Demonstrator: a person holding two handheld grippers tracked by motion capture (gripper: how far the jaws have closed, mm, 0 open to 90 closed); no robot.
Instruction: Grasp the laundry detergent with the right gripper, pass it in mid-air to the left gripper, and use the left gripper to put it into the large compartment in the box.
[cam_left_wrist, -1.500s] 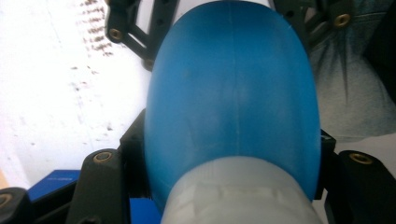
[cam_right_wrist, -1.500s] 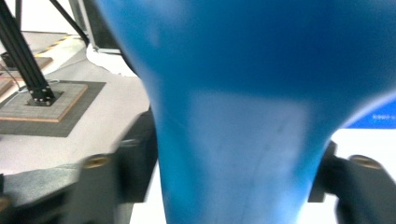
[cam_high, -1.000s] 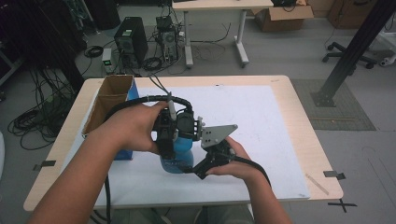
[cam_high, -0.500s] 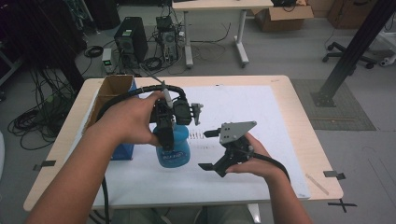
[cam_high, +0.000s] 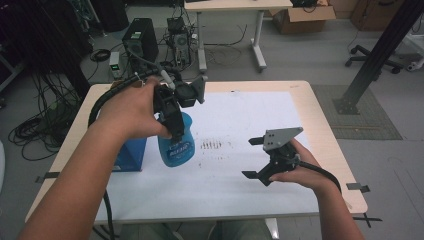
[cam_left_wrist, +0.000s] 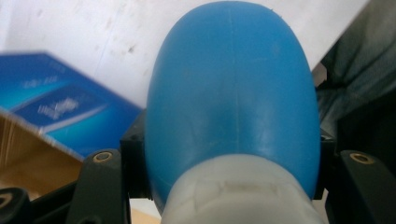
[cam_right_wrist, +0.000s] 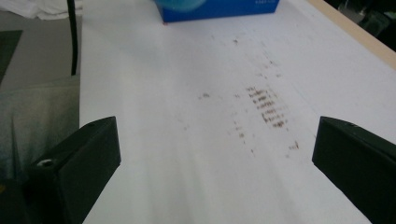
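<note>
One blue bottle (cam_high: 176, 142) is clamped near its white neck between the jaws of the left gripper (cam_high: 172, 112) and held over the white table cover (cam_high: 240, 170), just beside the blue box (cam_high: 129, 154), probably gripped high so its body hangs free. Brown stains (cam_right_wrist: 266, 107) on the cover are seen sharply in the right gripper view, where the right gripper (cam_high: 267, 160) is shown spread wide and empty; the neck grip is seen close in the left gripper view.
</note>
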